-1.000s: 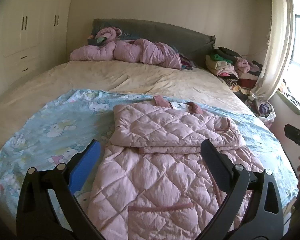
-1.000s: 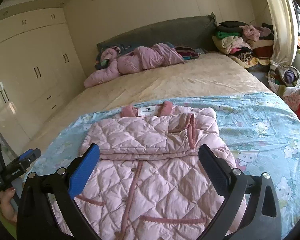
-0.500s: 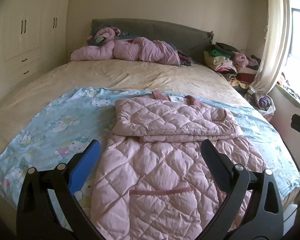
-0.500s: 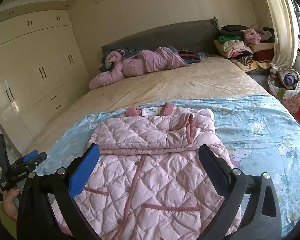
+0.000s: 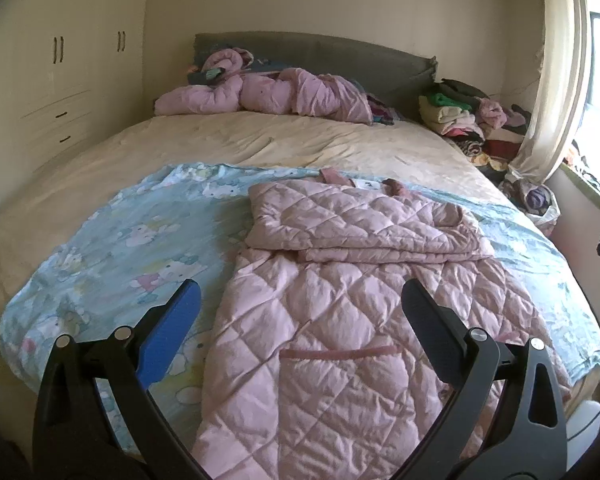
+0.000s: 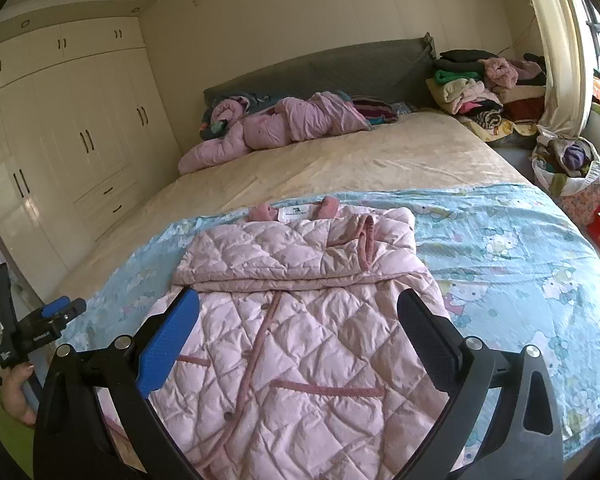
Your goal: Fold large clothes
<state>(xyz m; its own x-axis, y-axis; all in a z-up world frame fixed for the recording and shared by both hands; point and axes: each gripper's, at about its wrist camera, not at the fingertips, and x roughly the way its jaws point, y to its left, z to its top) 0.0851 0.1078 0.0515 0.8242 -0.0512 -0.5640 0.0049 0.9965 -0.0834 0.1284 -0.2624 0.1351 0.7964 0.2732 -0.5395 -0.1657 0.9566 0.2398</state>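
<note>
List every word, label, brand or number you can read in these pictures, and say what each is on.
White neck label inside the collar of the pink quilted coat: a small dark mark, too small to read.
Print on the left gripper's black body, seen in the right wrist view: white lettering, too blurred to read.
Blue cartoon-cat sheet: pictures only, no readable words.
Nothing else carries text.

A cream wardrobe [image 6: 60, 152] flanks the bed [image 6: 340, 164]; a curtain [image 5: 556, 80] hangs beside a floral bag [image 6: 572, 184].
</note>
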